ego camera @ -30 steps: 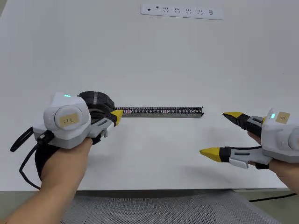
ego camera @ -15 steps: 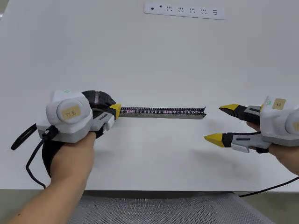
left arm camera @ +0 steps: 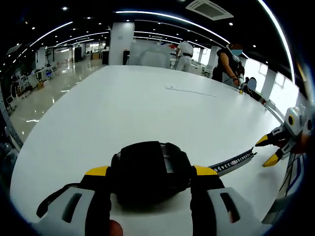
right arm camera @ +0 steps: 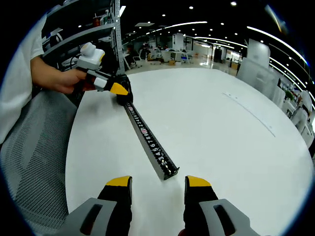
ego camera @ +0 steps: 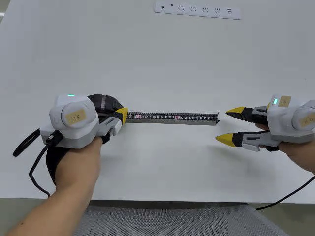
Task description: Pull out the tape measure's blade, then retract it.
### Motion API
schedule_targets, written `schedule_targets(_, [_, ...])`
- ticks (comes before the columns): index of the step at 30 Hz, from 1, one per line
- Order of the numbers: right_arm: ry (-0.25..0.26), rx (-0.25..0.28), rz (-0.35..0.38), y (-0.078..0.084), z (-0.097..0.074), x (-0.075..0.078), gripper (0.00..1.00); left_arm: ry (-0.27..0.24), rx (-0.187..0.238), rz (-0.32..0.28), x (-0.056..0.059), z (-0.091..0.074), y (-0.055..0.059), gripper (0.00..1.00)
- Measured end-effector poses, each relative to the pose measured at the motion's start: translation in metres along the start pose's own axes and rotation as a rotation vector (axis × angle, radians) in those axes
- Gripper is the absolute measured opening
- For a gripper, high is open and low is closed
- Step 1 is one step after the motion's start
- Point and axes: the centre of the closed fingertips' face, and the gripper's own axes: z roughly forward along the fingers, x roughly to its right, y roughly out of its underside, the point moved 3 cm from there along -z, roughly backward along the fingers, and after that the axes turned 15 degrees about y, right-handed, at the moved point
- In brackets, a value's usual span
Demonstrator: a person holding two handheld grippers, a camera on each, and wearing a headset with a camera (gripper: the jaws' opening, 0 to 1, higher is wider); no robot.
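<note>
Head view: left tool (ego camera: 115, 123) was clamped on the case (ego camera: 106, 104) at the left of the desk (ego camera: 157, 59). The blade (ego camera: 172, 117) lay flat and extended, its long axis left to right. Its tip pointed at the right tool (ego camera: 229, 125), which was wide, empty, near and apart.
Left gripper view: case sat between both jaws, blade running off to the right.
Right gripper view: blade's tip lay just ahead of the spread jaws.
Judged: pull-out done or nearly done; retraction left.

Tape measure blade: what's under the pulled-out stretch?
Bare white workbench; the blade lies flat on it. Under the tape measure case cannot be seen: the left gripper clamps it and covers that spot.
</note>
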Motion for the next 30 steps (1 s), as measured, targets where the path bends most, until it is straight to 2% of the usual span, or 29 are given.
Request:
schedule_targets(7, [-0.009,-0.018,-0.043,0.003,0.011,0.007,0.34,0.001,-0.006,-0.004,0.0,0.0,0.0,0.61])
schedule_targets(11, [-0.028,-0.016,-0.066,0.003,0.018,0.008,0.31,0.0,-0.009,0.0,-0.001,0.001,0.001,0.61])
schedule_targets(17, [-0.055,-0.043,-0.096,0.007,0.025,0.01,0.25,0.002,-0.009,-0.001,-0.001,0.002,0.001,0.62])
schedule_targets(25, [-0.08,-0.027,-0.123,0.003,0.029,0.014,0.2,0.004,-0.013,-0.002,-0.002,0.003,0.002,0.62])
schedule_targets(30, [-0.111,-0.017,-0.16,0.001,0.03,0.009,0.15,0.004,-0.015,0.0,-0.002,0.003,0.002,0.62])
